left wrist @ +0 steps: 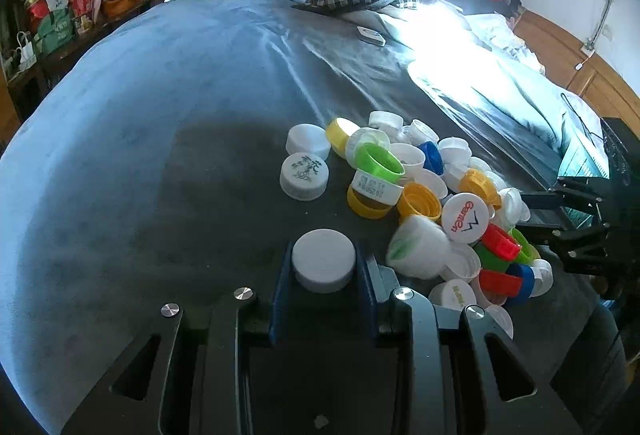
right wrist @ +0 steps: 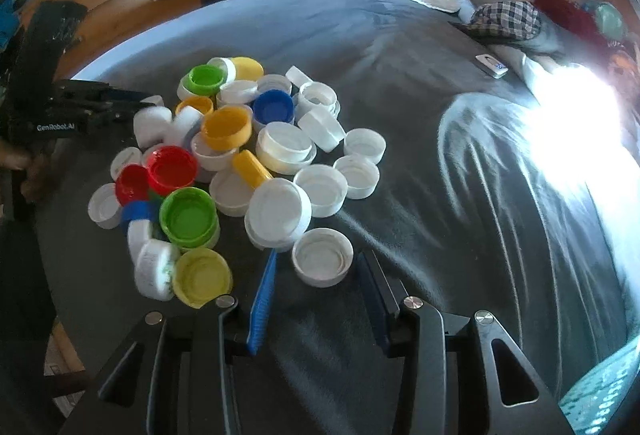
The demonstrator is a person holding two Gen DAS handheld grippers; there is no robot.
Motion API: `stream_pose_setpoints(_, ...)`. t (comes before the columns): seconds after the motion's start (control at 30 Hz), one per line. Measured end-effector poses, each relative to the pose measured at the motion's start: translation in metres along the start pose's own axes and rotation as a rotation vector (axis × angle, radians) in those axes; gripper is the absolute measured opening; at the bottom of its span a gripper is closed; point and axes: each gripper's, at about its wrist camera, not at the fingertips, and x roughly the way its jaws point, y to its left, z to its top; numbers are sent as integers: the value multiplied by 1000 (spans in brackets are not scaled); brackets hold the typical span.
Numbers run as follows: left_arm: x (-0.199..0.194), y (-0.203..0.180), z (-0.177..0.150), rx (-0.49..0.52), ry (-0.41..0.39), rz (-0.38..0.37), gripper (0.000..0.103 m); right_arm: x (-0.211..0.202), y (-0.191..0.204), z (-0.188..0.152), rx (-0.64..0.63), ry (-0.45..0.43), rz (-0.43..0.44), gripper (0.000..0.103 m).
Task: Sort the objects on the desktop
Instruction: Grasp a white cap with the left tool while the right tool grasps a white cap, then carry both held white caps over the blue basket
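White cap (left wrist: pixel 323 265) sits clamped in the left hand-held gripper (left wrist: pixel 322 271), just off the heap of caps (left wrist: pixel 432 195) at its 2 o'clock. Another white cap (right wrist: pixel 322 261), open side up, lies between the right hand-held gripper's (right wrist: pixel 318 289) parted jaws, untouched at 12 o'clock; the heap spreads toward 10. Grey blanket (right wrist: pixel 420 163) covers the bed; the cluttered bedroom lies beyond.

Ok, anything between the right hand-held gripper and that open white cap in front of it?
Nothing visible. The white cap already sits between the right hand-held gripper's fingers, clear of both. The cap pile lies just beyond and left.
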Motion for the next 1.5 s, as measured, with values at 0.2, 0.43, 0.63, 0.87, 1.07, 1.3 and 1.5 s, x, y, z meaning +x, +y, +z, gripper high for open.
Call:
stream_pose_setpoints(0.2, 4, -1, 2, 1, 5, -9, 28, -1, 1, 1, -1, -6, 12, 37)
stream_pose_setpoints(0.43, 3, -4, 2, 9, -3, 9, 27, -4, -2, 1, 27, -8, 14, 31)
stream_pose_setpoints(0.63, -19, 3, 0, -47, -44, 50, 27, -38, -10, -7, 128, -29, -50, 31)
stream_pose_setpoints(0.87, -48, 3, 2, -92, -69, 96, 27, -103, -3, -12, 228, -115, -124, 31)
stream_pose_setpoints(1.07, -68, -33, 20, -39, -108, 59, 27, -170, -12, -22, 320, -218, -204, 31)
stream_pose_setpoints(1.3, -78, -102, 60, 28, -129, -22, 27, -240, -43, -51, 426, -275, -342, 32)
stream_pose_setpoints(1.5, -64, -201, 84, 175, -108, -107, 27, -282, -71, -84, 521, -288, -436, 31)
